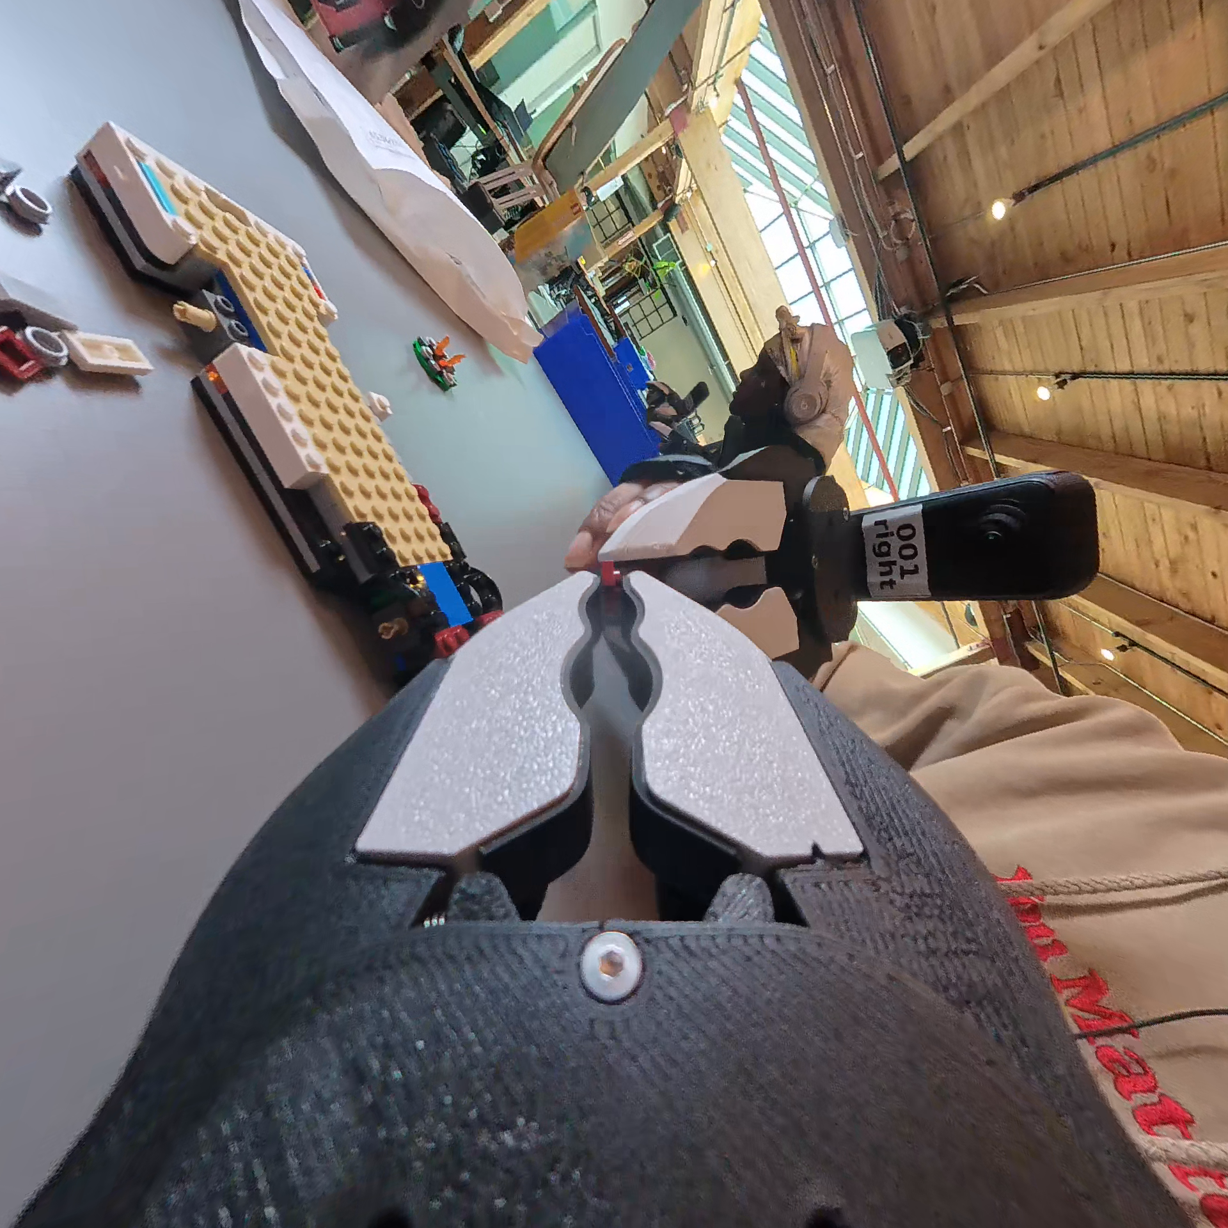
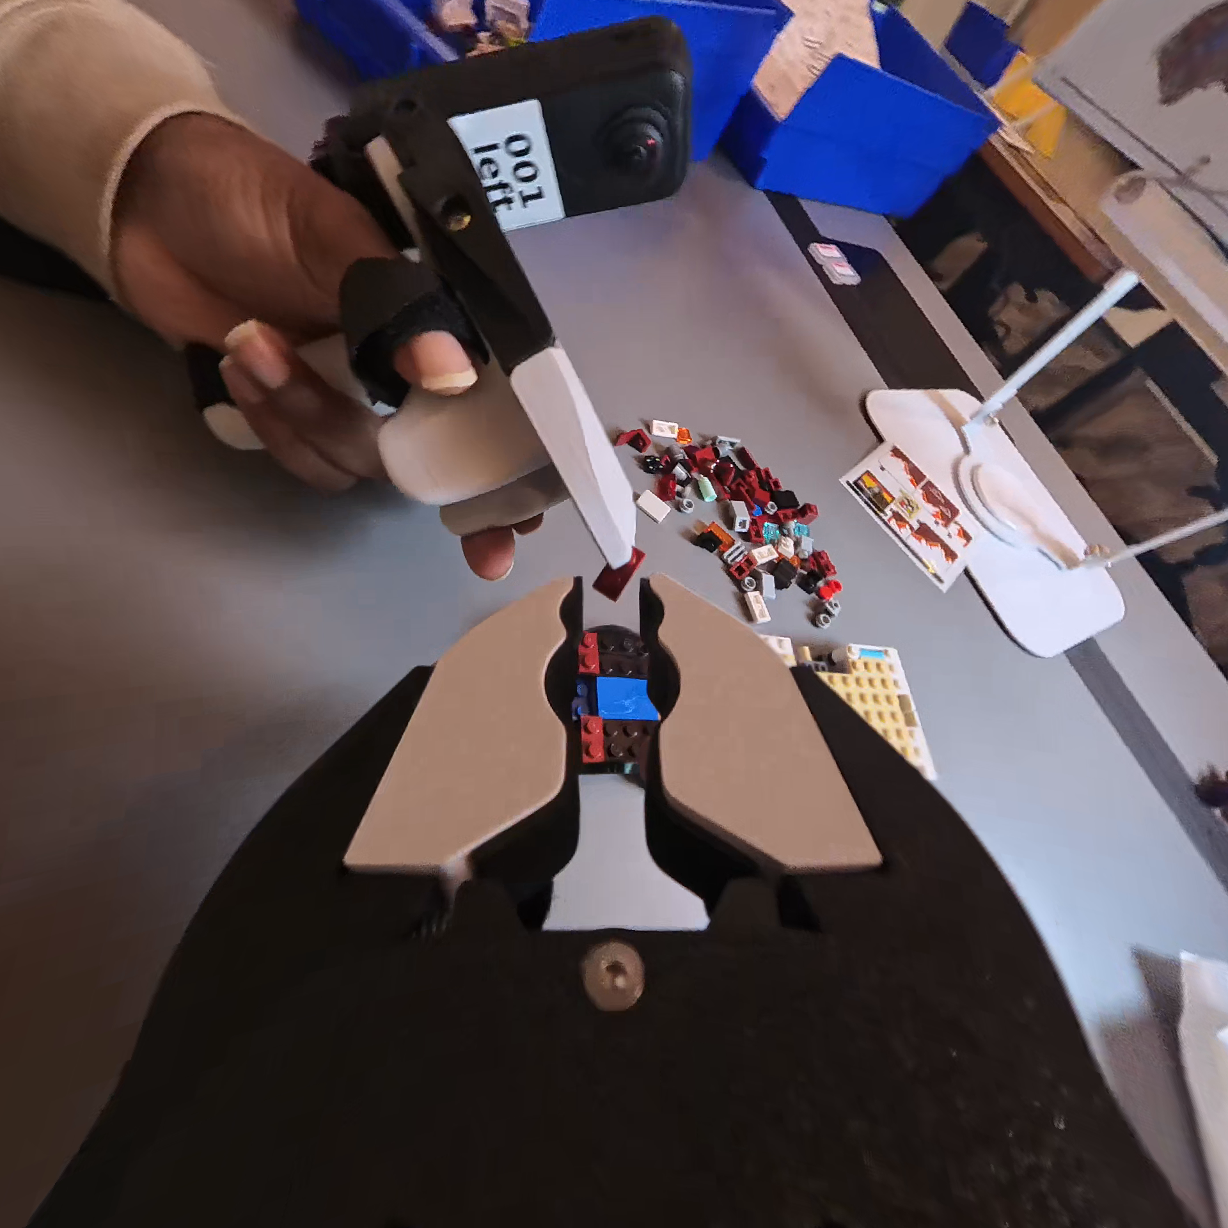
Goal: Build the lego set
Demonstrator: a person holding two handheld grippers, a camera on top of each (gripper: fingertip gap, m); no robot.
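Up close, my left gripper [image 2: 621, 565] pinches a small dark red plate [image 2: 619, 577] at its tips, poised just at the mouth of my right gripper [image 2: 611, 588], whose jaws stand slightly apart around it without touching. Beyond lies a loose brick pile [image 2: 751, 518] on open grey table [image 2: 698, 319]. Farthest, blue bins [image 2: 857, 133] line the edge; I cannot tell their contents.

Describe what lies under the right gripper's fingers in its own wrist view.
Through the gap between the right gripper's fingers, a brick model shows: red, black and blue studded parts on the grey table. The fingers and black body cover most of the model's remaining parts; only a tan plate shows.
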